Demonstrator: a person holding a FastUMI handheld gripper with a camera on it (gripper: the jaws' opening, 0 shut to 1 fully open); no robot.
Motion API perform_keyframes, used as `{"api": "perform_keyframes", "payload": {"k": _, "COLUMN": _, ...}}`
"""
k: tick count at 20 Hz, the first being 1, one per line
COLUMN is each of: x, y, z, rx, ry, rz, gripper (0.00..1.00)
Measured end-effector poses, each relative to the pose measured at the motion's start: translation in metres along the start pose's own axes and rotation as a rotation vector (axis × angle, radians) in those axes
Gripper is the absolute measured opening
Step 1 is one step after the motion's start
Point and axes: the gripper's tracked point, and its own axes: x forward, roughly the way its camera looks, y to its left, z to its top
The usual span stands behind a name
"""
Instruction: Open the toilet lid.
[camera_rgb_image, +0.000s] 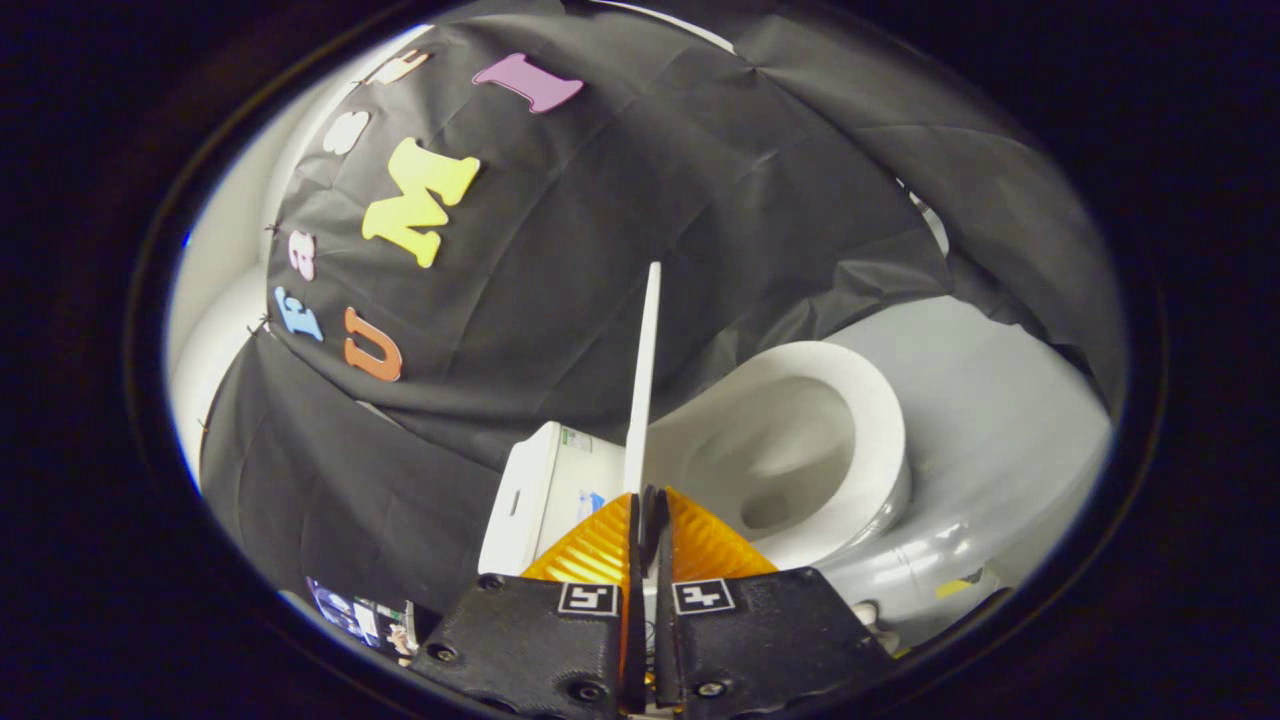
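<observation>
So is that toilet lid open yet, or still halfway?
Nearly done: the thin white toilet lid stands raised on edge, and the white bowl beside it is uncovered. The tongs are shut on the lid's edge. Left: let go, perhaps after resting it back.

A thin, smooth white plastic toilet lid (642, 380) stands on edge, pinched between the ribbed jaws of the gripper (649, 500), whose housing looks like matt, grainy plastic fixed with metal screws. The toilet bowl (800, 450) and tank (530, 500) show a glossy, ceramic-looking finish. The pale floor (1000, 420) shines with reflections, against matt, creased black cloth (650, 200).
</observation>
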Motion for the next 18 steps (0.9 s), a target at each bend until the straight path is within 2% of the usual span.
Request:
{"api": "perform_keyframes", "payload": {"k": 8, "x": 0.000, "y": 0.053, "z": -0.003, "rx": -0.136, "ry": 0.018, "rz": -0.043, "gripper": 0.09}}
{"api": "perform_keyframes", "payload": {"k": 18, "x": 0.003, "y": 0.093, "z": -0.006, "rx": -0.191, "ry": 0.037, "rz": -0.110, "gripper": 0.09}}
